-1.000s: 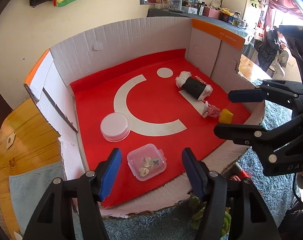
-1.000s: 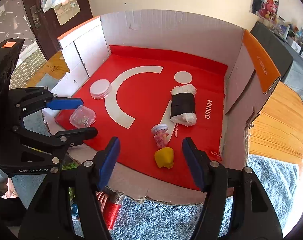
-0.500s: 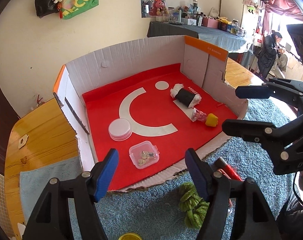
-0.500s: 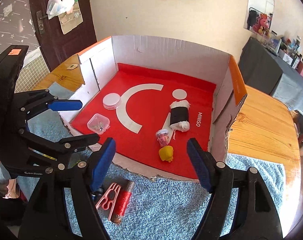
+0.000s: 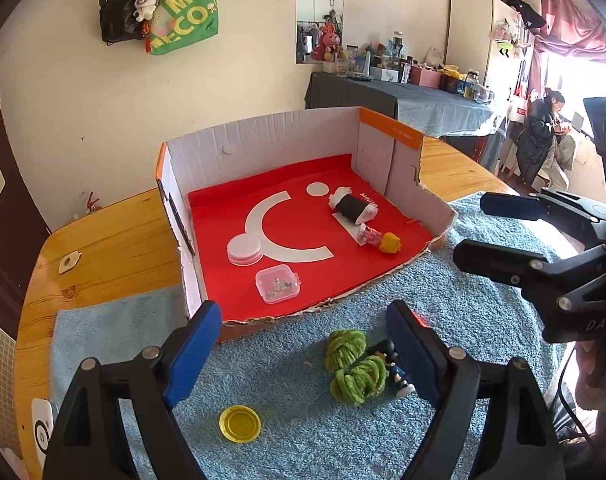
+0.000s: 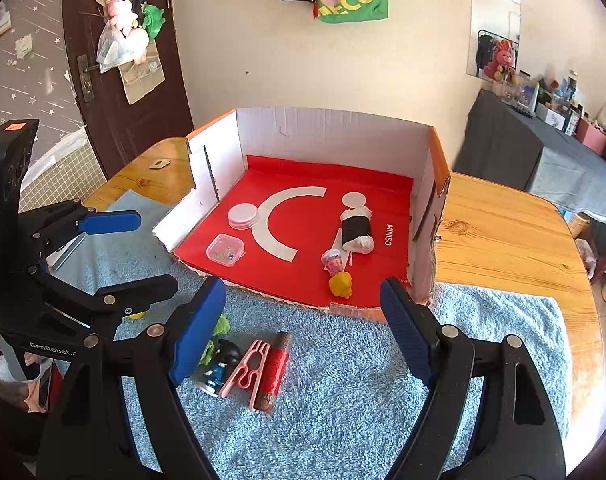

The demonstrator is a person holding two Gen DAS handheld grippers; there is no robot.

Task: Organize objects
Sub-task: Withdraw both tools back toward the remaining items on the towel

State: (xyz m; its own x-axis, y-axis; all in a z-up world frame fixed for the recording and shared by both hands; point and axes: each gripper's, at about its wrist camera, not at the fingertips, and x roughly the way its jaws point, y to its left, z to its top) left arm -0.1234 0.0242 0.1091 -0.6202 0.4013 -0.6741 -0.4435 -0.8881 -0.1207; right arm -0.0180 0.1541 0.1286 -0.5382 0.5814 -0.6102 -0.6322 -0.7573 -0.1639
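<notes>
Both tools gape; left tool (image 5: pixel 303 354) above green yarn (image 5: pixel 357 362).

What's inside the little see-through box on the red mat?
Inside the little see-through box is a small heap of tiny bits, some pale, some dark. They are too small to name. The lid is shut, and whatever lies under the heap stays hidden.
</notes>
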